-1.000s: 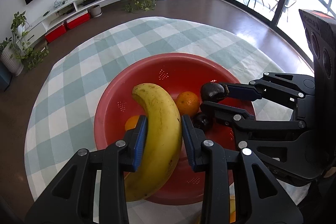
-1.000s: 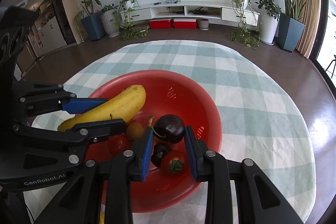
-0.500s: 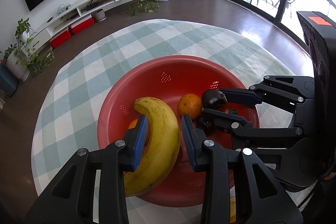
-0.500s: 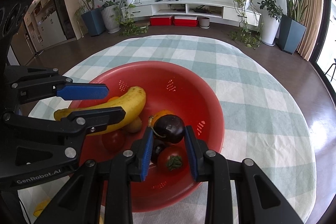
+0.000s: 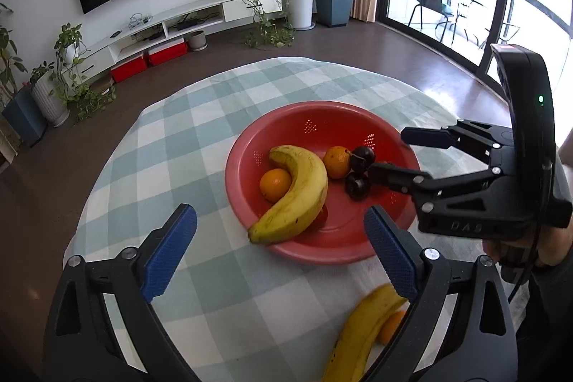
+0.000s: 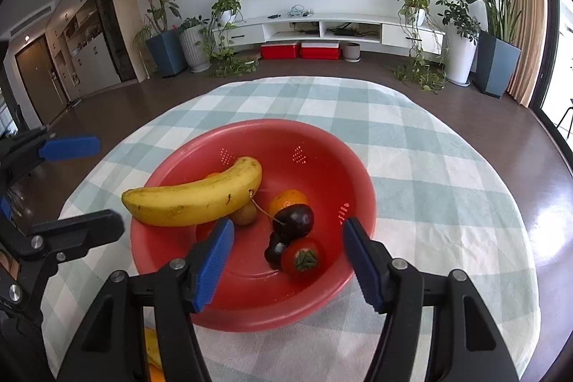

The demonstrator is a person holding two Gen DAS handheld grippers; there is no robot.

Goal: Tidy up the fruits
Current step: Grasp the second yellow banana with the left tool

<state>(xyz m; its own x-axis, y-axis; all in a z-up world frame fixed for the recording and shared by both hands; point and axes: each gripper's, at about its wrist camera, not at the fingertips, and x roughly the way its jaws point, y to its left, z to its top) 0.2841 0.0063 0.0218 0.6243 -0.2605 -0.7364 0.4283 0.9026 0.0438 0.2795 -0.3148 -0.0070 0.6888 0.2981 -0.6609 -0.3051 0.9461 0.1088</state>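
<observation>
- The red perforated bowl sat on a round table covered with a green-and-white checked cloth; it serves as the landmark here.
- A yellow banana lay inside the bowl along its left half, its lower tip resting on the near rim.
- One orange sat in the curve of the banana, on its left side; a second orange lay just right of the banana's upper end.
- Two dark plum-like fruits lay against the second orange, toward the bowl's right side.
- From the right wrist view, a red tomato with a green calyx touched the dark fruits on the near side, and a brownish kiwi-like fruit peeked out from under the banana.
- The left gripper hovered in front of the bowl's near rim, jaws spread wide and holding nothing.
- The right gripper hung over the bowl's near right part, jaws also spread wide and empty, framing the tomato and dark fruits below.
- Outside the bowl, on the cloth nearer than its rim, a second banana lay with another orange touching it.
</observation>
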